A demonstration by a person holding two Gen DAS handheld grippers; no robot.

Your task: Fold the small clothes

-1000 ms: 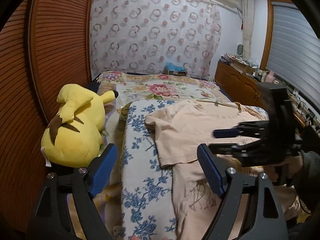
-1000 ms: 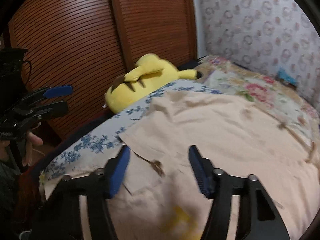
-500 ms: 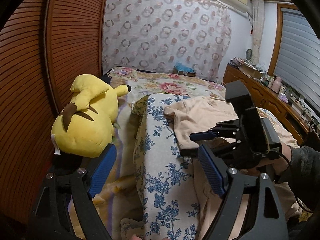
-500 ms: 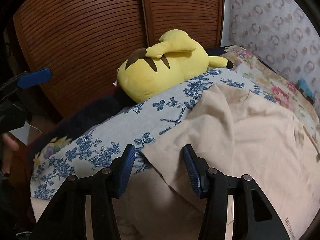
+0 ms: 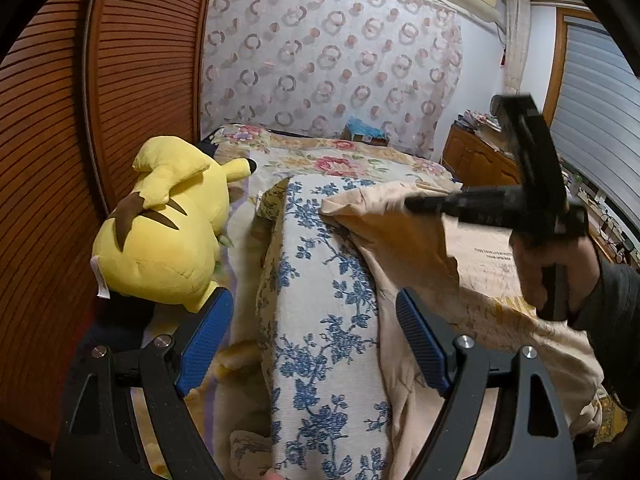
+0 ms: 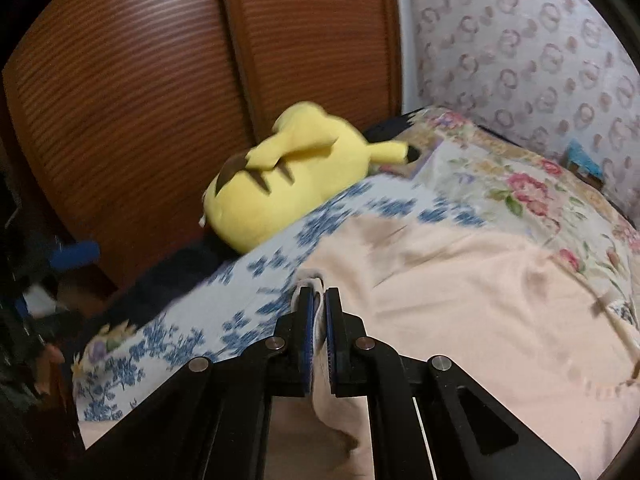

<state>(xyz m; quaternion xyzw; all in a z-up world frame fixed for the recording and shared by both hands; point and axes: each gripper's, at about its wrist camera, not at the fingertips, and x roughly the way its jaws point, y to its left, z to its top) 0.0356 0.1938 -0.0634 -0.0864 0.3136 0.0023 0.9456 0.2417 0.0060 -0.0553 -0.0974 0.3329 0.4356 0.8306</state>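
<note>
A peach T-shirt (image 5: 472, 280) lies on a blue-flowered white quilt (image 5: 320, 304) on the bed. It also shows in the right wrist view (image 6: 460, 292). My right gripper (image 6: 319, 300) is shut on the shirt's left edge and holds a fold of cloth between its blue pads. In the left wrist view the right gripper (image 5: 416, 202) is blurred and lifts the shirt's edge off the quilt. My left gripper (image 5: 312, 340) is open and empty, hovering over the quilt beside the shirt's near-left edge.
A yellow Pikachu plush (image 5: 168, 224) lies left of the quilt against brown slatted wardrobe doors (image 5: 52, 160). A flowered bedspread (image 5: 340, 160) covers the far bed. A wooden dresser (image 5: 476, 160) stands at the right.
My right gripper has shut on the shirt's left edge and is lifting it. My left gripper has moved a little nearer to the quilt, still open.
</note>
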